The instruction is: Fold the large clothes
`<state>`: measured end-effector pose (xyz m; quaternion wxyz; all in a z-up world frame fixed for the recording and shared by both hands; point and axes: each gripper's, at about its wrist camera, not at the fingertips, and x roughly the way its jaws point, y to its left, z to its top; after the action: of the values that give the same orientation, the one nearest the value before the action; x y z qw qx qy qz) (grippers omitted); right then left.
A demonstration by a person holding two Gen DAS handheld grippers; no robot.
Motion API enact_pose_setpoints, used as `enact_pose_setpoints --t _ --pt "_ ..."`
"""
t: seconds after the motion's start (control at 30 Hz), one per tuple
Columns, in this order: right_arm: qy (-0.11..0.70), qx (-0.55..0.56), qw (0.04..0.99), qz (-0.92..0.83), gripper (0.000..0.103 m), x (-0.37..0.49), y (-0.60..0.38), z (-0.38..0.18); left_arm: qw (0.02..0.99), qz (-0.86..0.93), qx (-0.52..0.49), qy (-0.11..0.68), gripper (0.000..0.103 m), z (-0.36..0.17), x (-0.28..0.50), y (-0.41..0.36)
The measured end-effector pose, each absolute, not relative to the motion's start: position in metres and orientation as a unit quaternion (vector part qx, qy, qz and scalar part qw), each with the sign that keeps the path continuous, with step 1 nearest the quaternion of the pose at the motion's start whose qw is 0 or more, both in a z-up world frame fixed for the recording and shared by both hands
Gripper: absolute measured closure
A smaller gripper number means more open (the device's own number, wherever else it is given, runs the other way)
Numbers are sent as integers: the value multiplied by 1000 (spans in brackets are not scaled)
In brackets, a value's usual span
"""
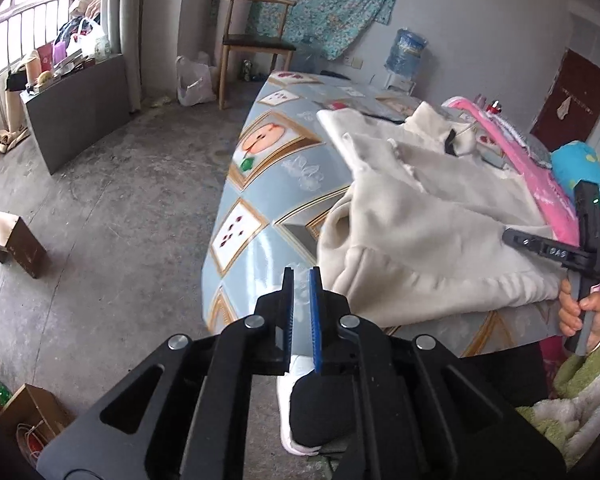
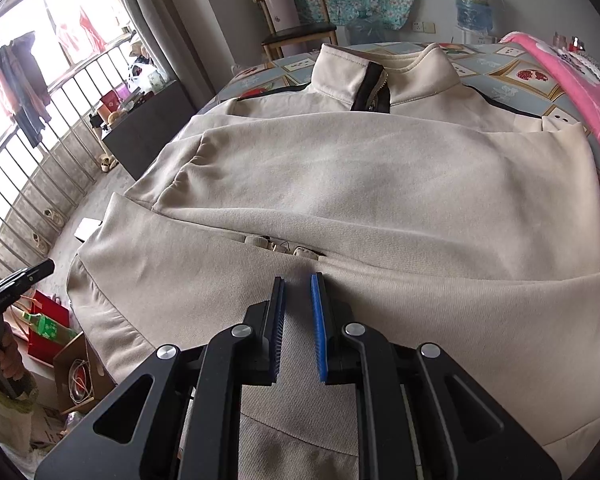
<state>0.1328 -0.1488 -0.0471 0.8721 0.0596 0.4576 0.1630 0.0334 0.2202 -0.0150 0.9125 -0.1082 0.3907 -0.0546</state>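
Jaws: left gripper (image 1: 301, 280) nearly closed, holding nothing, off the bench (image 1: 256, 184) edge at 9 o'clock; right gripper (image 2: 297, 286) nearly closed, cloth between its pads, grip uncertain. Jacket (image 2: 340, 184) lies flat, sleeves folded in. Next fold: pinch hem, carry toward collar (image 2: 380, 76) at 12 o'clock, edges aligned.

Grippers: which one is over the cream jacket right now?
The right gripper: its fingers point onto the cream zip jacket. The left gripper is beside the table edge, clear of the fabric.
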Motion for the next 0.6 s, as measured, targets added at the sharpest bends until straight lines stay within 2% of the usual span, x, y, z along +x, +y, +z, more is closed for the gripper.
enact_pose_setpoints --t 0.17,0.33,0.47,0.6 --pt "437 71 883 156 89 117 -163 -22 914 -126 -98 373 93 -4 61 169" --pt "427 65 896 101 87 78 -203 -2 905 -155 -56 392 92 -16 94 116" --pt "448 65 891 36 87 58 -239 -16 896 -116 -9 429 92 -41 113 100" --pt "469 81 879 -25 89 53 -272 -45 896 -123 -17 427 91 -48 114 107"
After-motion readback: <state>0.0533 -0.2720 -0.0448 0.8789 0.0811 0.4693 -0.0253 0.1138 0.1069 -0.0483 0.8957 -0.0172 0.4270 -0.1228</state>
